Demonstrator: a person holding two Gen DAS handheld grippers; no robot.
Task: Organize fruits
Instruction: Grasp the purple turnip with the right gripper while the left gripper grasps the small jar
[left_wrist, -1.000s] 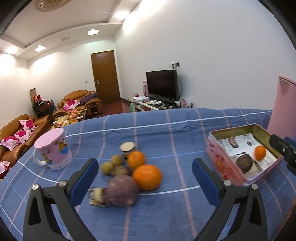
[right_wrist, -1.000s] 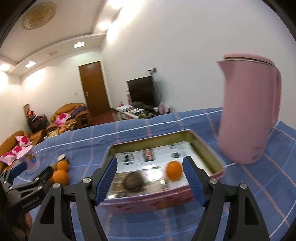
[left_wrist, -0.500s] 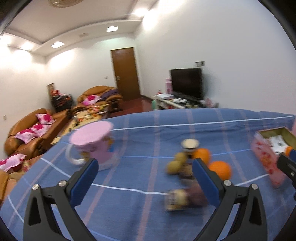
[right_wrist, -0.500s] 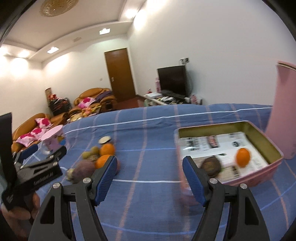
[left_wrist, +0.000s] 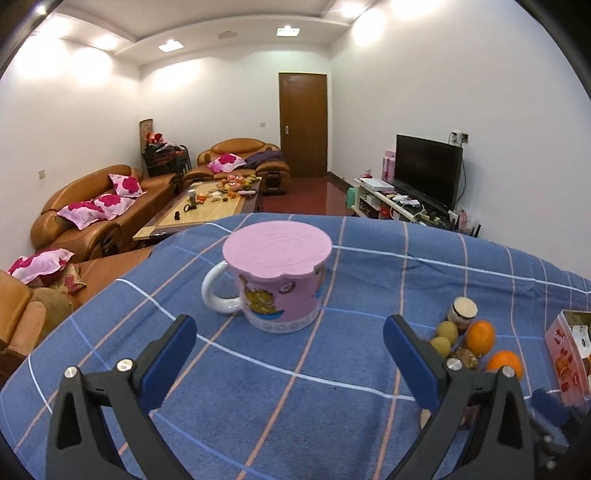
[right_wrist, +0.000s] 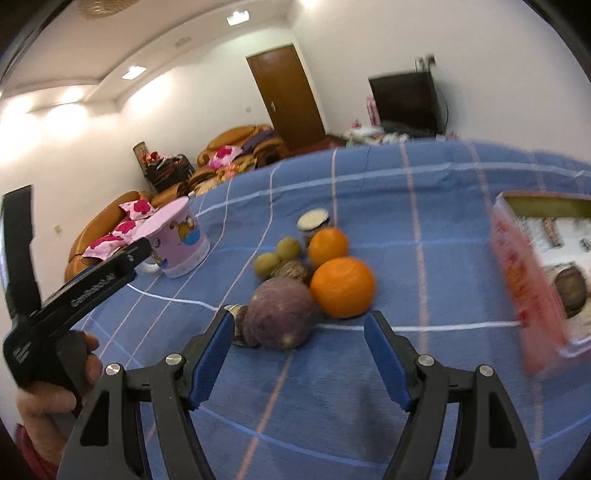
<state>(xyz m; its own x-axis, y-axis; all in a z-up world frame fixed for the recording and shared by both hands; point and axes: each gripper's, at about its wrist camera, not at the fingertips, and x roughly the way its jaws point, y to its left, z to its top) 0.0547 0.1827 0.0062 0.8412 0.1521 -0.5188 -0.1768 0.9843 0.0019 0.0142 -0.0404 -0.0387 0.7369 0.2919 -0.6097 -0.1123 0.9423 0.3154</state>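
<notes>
The job looks barely begun. In the right wrist view the pink box (right_wrist: 517, 280) sits at the right edge of the frame with one dark round fruit (right_wrist: 570, 291) lying on its paper lining; the rest of its inside is cut off, so I cannot tell what else it holds. Most of the fruit is still out on the blue checked cloth (right_wrist: 424, 387) in one cluster at the centre of the frame: a big purple fruit (right_wrist: 282, 314) nearest the camera, a large orange (right_wrist: 341, 287) touching it on the right, a smaller orange (right_wrist: 328, 246) behind, two small green fruits (right_wrist: 277, 256) to the left and a brownish one tucked between. A small jar (right_wrist: 313, 221) stands upright at the back of the pile, and another jar (right_wrist: 236, 325) lies on its side against the purple fruit.

The right gripper (right_wrist: 299, 349) has its jaws spread, having just narrowed a little, with nothing between them; the purple fruit sits just beyond the tips. It is roughly round, so it has no clear long axis, and a pale end spot faces the camera.

The left gripper (left_wrist: 290, 349) is also spread and empty, facing a pink lidded mug (left_wrist: 279, 280) at centre frame, handle pointing left
</notes>
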